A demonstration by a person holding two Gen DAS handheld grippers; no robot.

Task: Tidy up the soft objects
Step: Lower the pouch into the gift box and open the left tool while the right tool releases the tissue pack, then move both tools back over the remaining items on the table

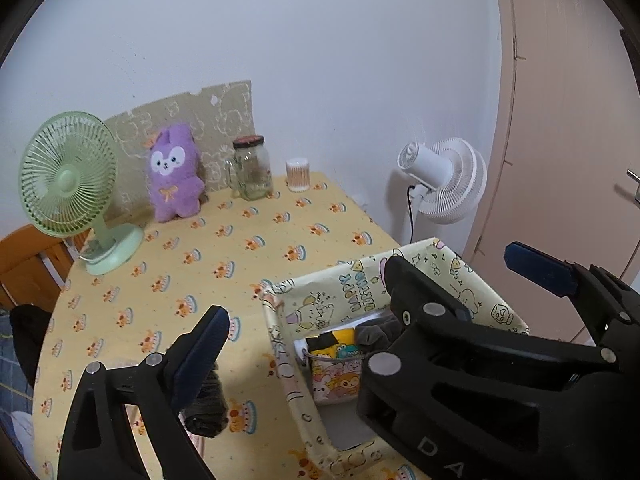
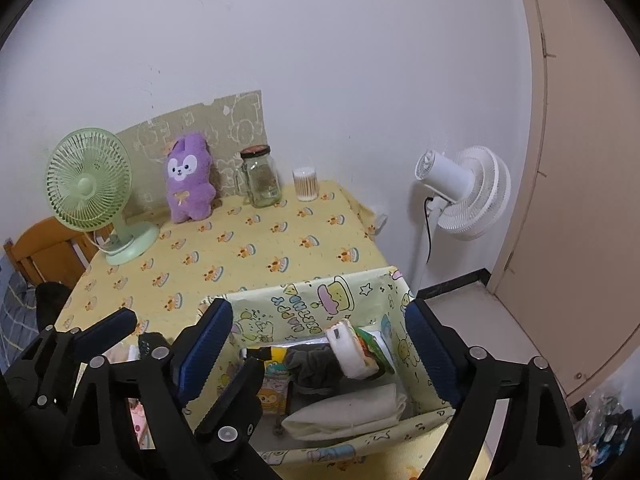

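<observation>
A yellow cartoon-print fabric box (image 2: 320,308) stands at the table's near right corner, also in the left wrist view (image 1: 340,284). It holds a grey sock (image 2: 316,364), a white roll (image 2: 350,354), a folded cream cloth (image 2: 348,408) and a printed pouch (image 1: 336,376). My right gripper (image 2: 324,344) is open and empty, its jaws spread above the box. My left gripper (image 2: 176,328) is open to the left of the box; in its own view a dark rolled sock (image 1: 208,404) lies on the table under its left finger (image 1: 204,348). A purple plush rabbit (image 1: 174,172) leans at the back.
A green desk fan (image 1: 68,184) stands back left on the yellow tablecloth (image 1: 240,248). A glass jar (image 1: 252,168) and a cotton swab tub (image 1: 298,174) stand by the wall. A white floor fan (image 1: 444,180) and a door are right. A wooden chair (image 1: 28,264) is left.
</observation>
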